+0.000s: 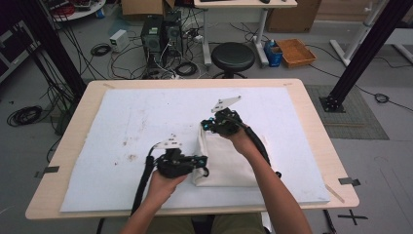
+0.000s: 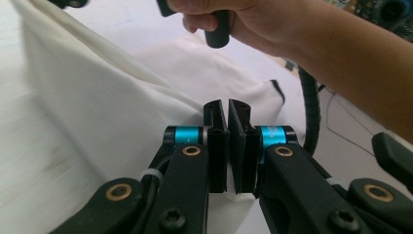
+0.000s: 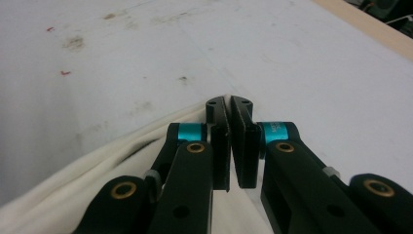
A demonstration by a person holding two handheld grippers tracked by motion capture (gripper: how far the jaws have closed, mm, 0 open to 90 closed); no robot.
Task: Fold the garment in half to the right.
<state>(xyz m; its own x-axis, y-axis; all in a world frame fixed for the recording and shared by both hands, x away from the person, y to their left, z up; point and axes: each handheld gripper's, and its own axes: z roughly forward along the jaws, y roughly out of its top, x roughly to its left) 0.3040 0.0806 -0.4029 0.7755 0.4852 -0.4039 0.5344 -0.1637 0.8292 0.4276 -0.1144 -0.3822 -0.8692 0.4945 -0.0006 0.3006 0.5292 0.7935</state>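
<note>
Item: white cloth (image 1: pixel 221 161), part-folded on surface (image 1: pixel 97 105). Left hand-held gripper (image 1: pixel 203 160) & right hand-held gripper (image 1: pixel 208 124) each pinching cloth edge. Fold prob. unfinished; smoothing, release left.

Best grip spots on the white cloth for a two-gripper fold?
The corners of its left edge, from above. White cloth lies flat, so only thin edges pinch. Left gripper is shut on the near corner, right gripper on the far one.

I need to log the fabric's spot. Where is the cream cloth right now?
In the high view, the folded cream cloth lies on the white mat, right of centre, near the front edge, pinched between the left gripper and right gripper.
</note>
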